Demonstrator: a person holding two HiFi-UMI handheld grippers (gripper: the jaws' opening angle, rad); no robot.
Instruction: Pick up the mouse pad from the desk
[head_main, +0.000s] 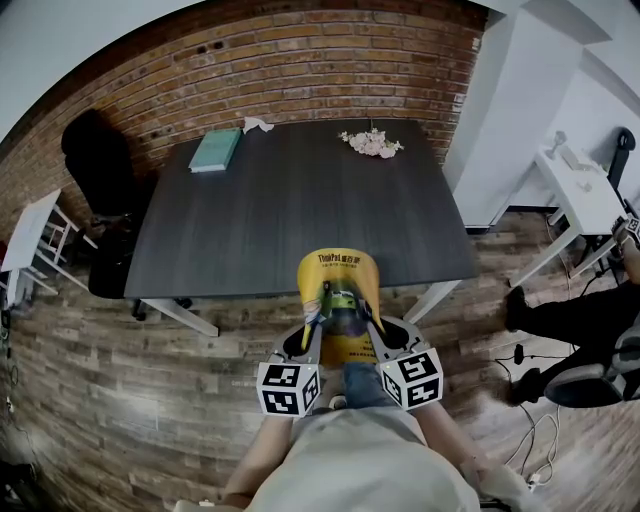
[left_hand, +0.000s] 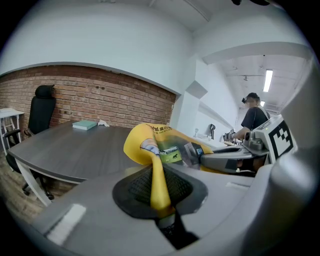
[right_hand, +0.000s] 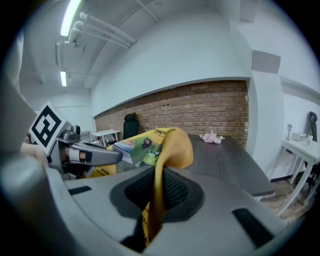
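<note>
1. My left gripper (left_hand: 159, 192) has its jaws closed on the left edge of the mouse pad (left_hand: 150, 142). The yellow sheet is pinched thin between the pads. From there it rises ahead of the jaws and curls over to their right.
2. The mouse pad spans the gap between both sets of jaws, bowed upward into an arch. Its long axis runs forward from the jaws, toward the desk (head_main: 290, 215). The far end hangs over the desk's near edge. It looks lifted clear of the top, though I cannot confirm the gap.
3. My right gripper (right_hand: 156, 195) mirrors the left, with jaws clamped on the pad's right edge. Here the sheet climbs ahead and folds over to the left. Neither hand is nearer, since both grip at about the same depth.
4. Well ahead of the jaws, a teal book (head_main: 216, 150) lies far left and a small bunch of flowers (head_main: 371, 143) far right. I see no container anywhere.
5. I judge the pick-up is essentially done. Any further lift needs both hands rising together, or the arch may twist.
</note>
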